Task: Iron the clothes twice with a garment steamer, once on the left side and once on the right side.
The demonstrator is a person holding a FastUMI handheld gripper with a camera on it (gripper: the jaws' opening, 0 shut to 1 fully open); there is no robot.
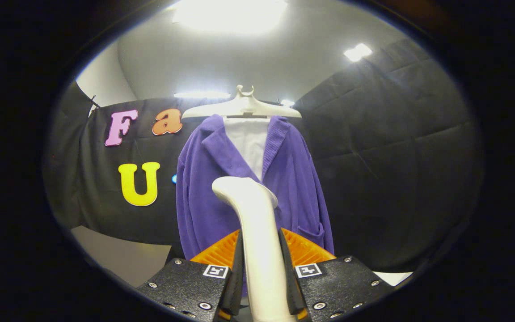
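The gripper (262, 264) is clamped on the handle of a white garment steamer (257, 223), both fingers pressing its sides. The steamer's head points at a purple jacket (204, 197) beyond the fingers, which hangs on a white hanger (242, 107) against the booth's black wall.

White hanger (242, 106), purple jacket (208, 197) hanging

A white plastic garment steamer (257, 232) stands upright, clamped between the fingers. Beyond it, a purple corduroy jacket (221, 188) hangs open-fronted.
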